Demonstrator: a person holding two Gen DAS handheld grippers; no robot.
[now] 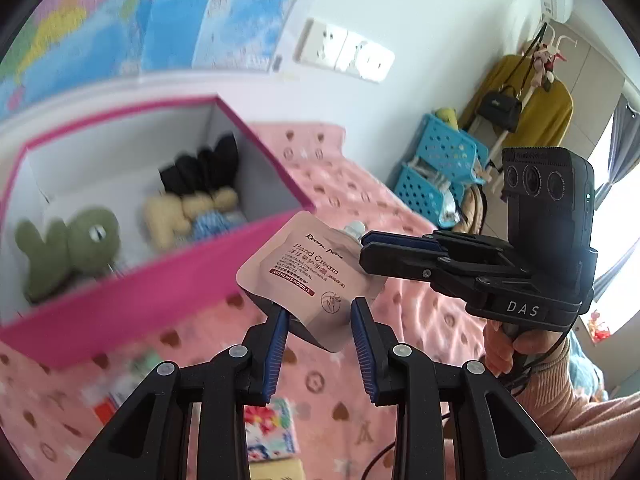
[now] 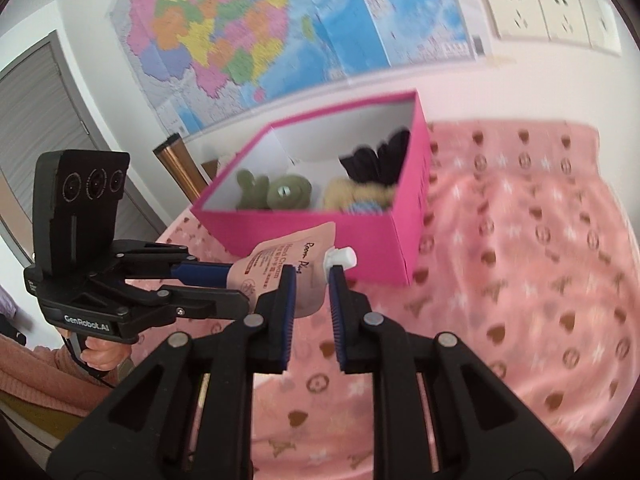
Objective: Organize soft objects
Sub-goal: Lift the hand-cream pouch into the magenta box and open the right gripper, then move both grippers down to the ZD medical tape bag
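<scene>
Bed (image 2: 520,280) with the pink heart-print blanket is the work surface; the pink storage box (image 2: 360,248) sits on it at the far side, against the wall with the map (image 2: 280,32).

Done so far, judging by contents: box already holds a green plush toy (image 1: 76,248), a beige plush in a blue knit (image 1: 188,212) and a black fabric item (image 1: 204,168) at the back right. Box looks roughly half full, floor still showing on the left.

In hand: hand cream pouch (image 1: 304,280), held in the air just near of the box's front wall, not yet over the opening. Left gripper (image 1: 320,320) has its fingers clamped on the pouch's lower body. Right gripper (image 2: 312,284) has its fingers pinched at the top edge beside the white cap (image 2: 340,258). Both are carrying it.

Left to do: get the pouch over the rim and drop it in, then the leftovers on the near part of the bed — a floral tissue pack (image 1: 268,428), and further left something white and red that's too blurred to name. So I'd put it past halfway, with a few items remaining.
</scene>
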